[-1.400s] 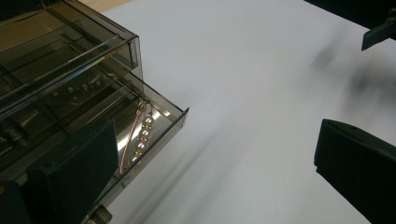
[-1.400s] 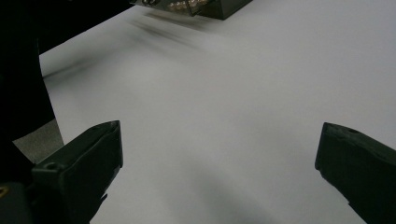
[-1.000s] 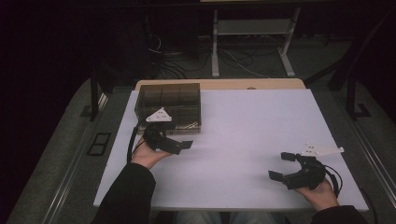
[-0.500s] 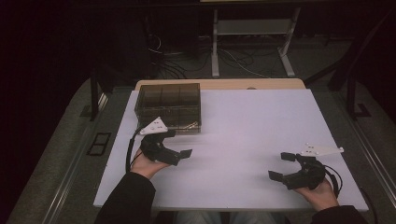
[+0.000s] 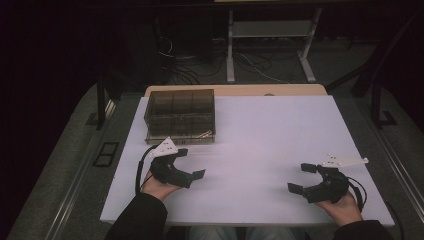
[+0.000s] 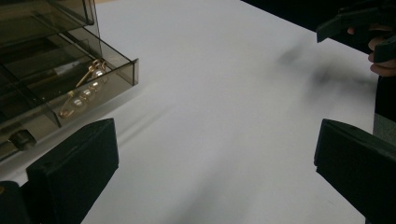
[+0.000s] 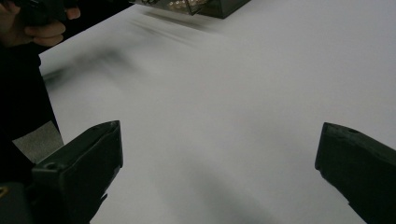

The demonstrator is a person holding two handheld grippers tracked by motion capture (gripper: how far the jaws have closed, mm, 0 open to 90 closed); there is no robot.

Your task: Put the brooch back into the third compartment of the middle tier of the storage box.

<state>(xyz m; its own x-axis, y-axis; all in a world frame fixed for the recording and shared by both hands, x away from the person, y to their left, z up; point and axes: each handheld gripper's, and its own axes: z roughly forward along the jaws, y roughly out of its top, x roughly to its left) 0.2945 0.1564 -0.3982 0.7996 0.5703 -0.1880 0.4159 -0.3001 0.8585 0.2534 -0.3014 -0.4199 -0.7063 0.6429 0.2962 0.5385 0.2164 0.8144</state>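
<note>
The smoky translucent plastic drawer box [image 5: 180, 116] sits upper left of the high view, one drawer pulled out with gold clips [image 6: 85, 89] inside — light, rigid, slippery, likely to slide. Left gripper [image 5: 190, 162] and right gripper [image 5: 300, 178] both gape empty; grip the drawer's front lip.

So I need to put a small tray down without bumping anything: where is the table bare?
The widest bare patch is the white tabletop between the left gripper and the right gripper, running back to the far edge right of the smoked drawer box. It is crowded at the far left, where the box's drawer stands open.
</note>
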